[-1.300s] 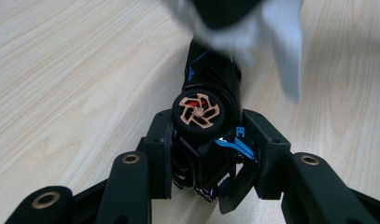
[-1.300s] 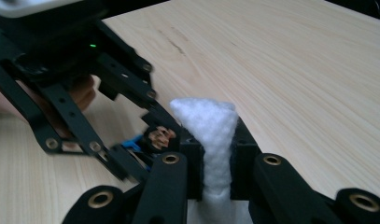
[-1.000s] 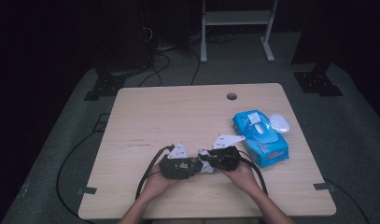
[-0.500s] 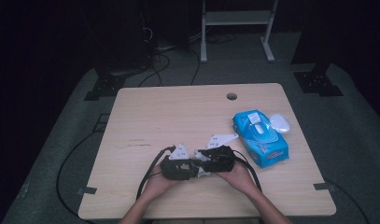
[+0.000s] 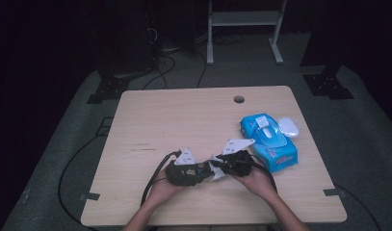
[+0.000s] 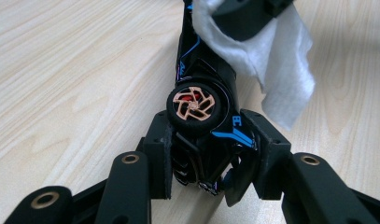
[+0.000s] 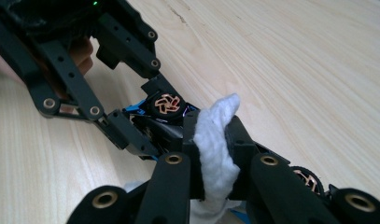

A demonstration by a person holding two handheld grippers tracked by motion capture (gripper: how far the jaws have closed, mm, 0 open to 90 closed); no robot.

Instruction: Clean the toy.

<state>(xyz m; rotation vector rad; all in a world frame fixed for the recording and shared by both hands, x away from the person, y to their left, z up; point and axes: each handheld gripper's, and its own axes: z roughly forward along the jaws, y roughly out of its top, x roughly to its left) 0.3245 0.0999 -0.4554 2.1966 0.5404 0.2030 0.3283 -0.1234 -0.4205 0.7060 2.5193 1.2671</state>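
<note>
Your left gripper (image 6: 211, 154) is clamped on one end of a black toy car (image 6: 206, 88) with blue trim, jaws pressed against its sides just behind a copper-spoked wheel (image 6: 193, 105), so the car sticks out straight ahead of that gripper, low over the wooden table (image 5: 184, 120). Your right gripper (image 7: 215, 154) is closed on a folded white wipe (image 7: 215, 144), and that wad is pressed against the car's body just ahead of its jaws, beyond the wheel from the left gripper's jaws. Judging from this, the wiping is under way rather than finished: the car is picked up and steadied, the wipe is pulled and in contact, but only one patch of the body is being covered here, and the far end, the underside and the wheels look like they remain to be done. To the right of your right gripper, well apart from it, lies the blue wipes pack (image 5: 268, 141) with a small white object (image 5: 288, 126) just beside it, too small to identify. How clean the car already is cannot be told; its dark gloss hides any dirt. The car's far end is covered by the wipe in the left gripper view, and in the high view your hands and both grippers mask the car almost entirely.
</note>
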